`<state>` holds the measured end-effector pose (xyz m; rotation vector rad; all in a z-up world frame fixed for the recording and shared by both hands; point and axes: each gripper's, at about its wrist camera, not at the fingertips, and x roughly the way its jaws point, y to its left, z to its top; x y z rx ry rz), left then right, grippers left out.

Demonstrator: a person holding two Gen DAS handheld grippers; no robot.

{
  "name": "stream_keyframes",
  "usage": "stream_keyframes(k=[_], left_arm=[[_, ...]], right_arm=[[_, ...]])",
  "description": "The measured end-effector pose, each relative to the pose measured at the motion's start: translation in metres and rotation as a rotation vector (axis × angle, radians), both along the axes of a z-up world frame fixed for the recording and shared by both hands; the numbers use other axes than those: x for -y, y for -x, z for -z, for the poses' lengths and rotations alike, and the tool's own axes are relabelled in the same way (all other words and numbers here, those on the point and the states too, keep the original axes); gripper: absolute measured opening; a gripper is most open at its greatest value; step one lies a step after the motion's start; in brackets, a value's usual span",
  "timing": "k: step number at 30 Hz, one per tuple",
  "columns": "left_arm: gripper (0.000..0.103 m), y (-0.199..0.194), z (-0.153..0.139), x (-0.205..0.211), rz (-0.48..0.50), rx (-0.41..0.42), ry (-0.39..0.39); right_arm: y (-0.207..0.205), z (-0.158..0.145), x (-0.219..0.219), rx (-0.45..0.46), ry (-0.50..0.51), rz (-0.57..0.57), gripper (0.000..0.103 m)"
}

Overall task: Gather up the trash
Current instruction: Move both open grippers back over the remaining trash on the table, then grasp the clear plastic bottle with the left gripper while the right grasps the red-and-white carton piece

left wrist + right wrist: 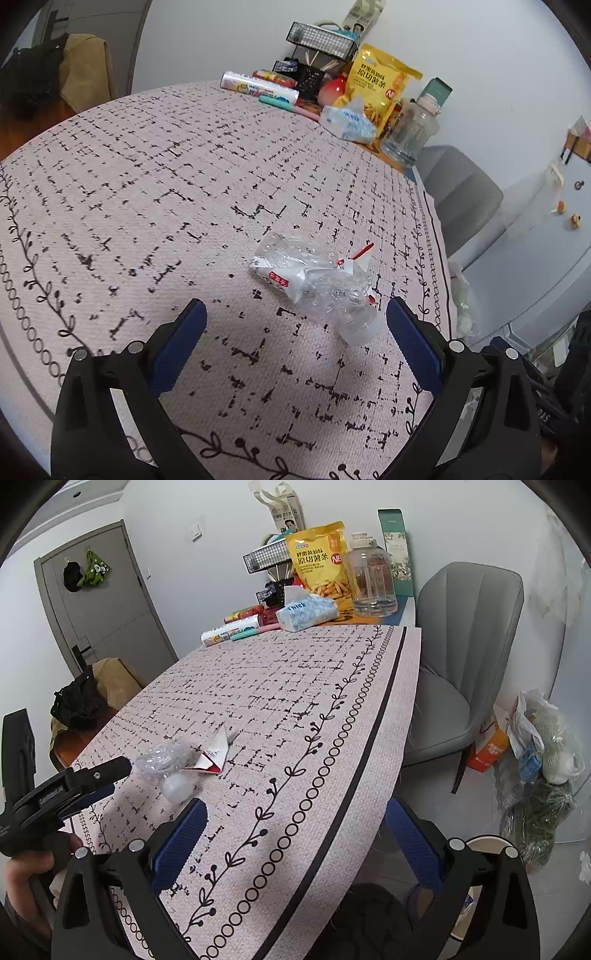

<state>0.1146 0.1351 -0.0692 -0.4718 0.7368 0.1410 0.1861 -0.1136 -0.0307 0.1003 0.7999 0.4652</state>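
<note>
On the near-right part of the worktop [155,177], close to its right edge: one crushed clear plastic bottle [314,280], lying on its side, white cap toward the near side, torn red-and-white label hanging loose off it.

Left gripper [295,332]: jaws open wide, empty, hovering just short of the bottle; the cap end sits between the two blue pads [413,343], nearer the right one, apparently not touching either.

Right gripper [295,834]: jaws open, empty, held over the right border of the patterned cloth, apart from the bottle.

Far end of the worktop: yellow snack bag [380,88], tissue pack [347,123], clear water jug [410,129], wire rack. Not obviously trash.

Floor, right side: grey chair [469,635], heap of plastic bags [543,746].

Hazards, as judged:
- Off-centre closing would press the right pad on first and likely skid the light bottle leftward.
- Crumpled thin plastic may buckle and spring out of the pads.
- Gripping only the round cap risks it squirting free, possibly over the near edge.
- Loose label may tear off and stay behind.
- No bin can be identified with certainty; the drop-off point is unclear.
</note>
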Motion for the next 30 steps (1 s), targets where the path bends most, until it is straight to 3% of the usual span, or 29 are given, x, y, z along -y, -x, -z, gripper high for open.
stream_keyframes(k=[11,20,22,26,30], left_arm=[[0.097,-0.033,0.014,0.008,-0.096,-0.031,0.056],[0.096,-0.047,0.018,0.013,-0.115,-0.047,0.021],[0.091,-0.046,0.018,0.011,-0.11,-0.049,0.016],[0.061,-0.044,0.019,0.002,-0.079,-0.038,0.088],[0.061,-0.033,0.018,-0.008,-0.084,-0.03,0.115]], right_arm=[[-0.008,0.002,0.018,-0.013,-0.04,0.021,0.095],[-0.021,0.0,0.006,-0.004,-0.024,-0.018,0.095],[-0.022,0.0,0.001,0.0,-0.017,-0.023,0.095],[-0.024,0.001,-0.012,-0.007,-0.016,-0.035,0.095],[-0.023,0.002,-0.028,-0.007,-0.007,-0.066,0.095]])
